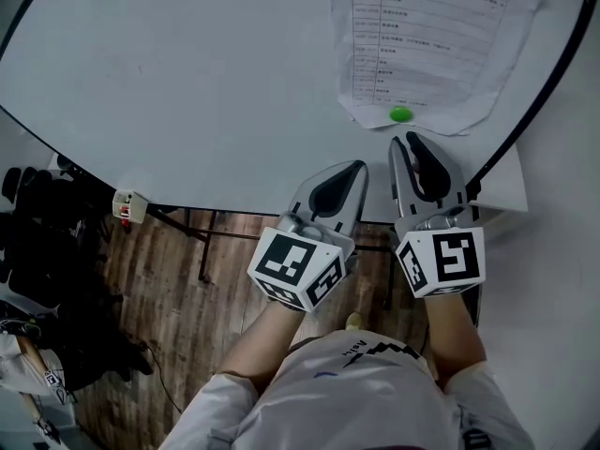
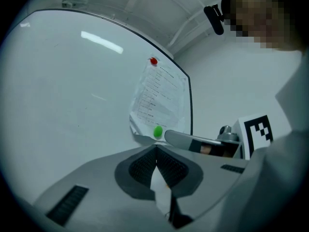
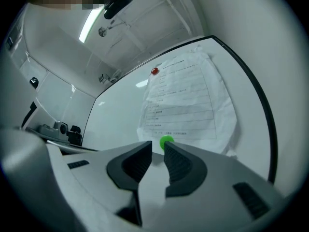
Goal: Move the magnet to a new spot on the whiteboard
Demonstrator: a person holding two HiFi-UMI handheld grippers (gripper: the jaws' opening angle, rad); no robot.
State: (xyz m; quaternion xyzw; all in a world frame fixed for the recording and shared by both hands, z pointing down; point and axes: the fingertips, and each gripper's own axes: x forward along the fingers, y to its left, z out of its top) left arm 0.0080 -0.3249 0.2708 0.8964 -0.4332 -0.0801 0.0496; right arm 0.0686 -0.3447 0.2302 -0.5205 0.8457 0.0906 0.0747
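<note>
A green magnet (image 1: 400, 114) sits on the lower edge of a printed paper sheet (image 1: 422, 36) on the whiteboard (image 1: 187, 64). My right gripper (image 1: 405, 141) points at it from just below, its tips a short way off. In the right gripper view the right gripper (image 3: 158, 146) is open with a narrow gap and nothing between the pads, and the green magnet (image 3: 166, 142) shows just past the tips. My left gripper (image 1: 359, 167) hangs beside it to the left, over the board's lower edge. In its own view the left gripper (image 2: 156, 149) is shut and empty. A red magnet (image 3: 154, 71) pins the sheet's top.
The whiteboard's black rim (image 1: 525, 129) curves close by on the right, next to a white wall. Below the board are a wooden floor (image 1: 169, 298), the stand's legs (image 1: 202, 247), dark bags (image 1: 37, 214) at the left and a small box (image 1: 129, 204).
</note>
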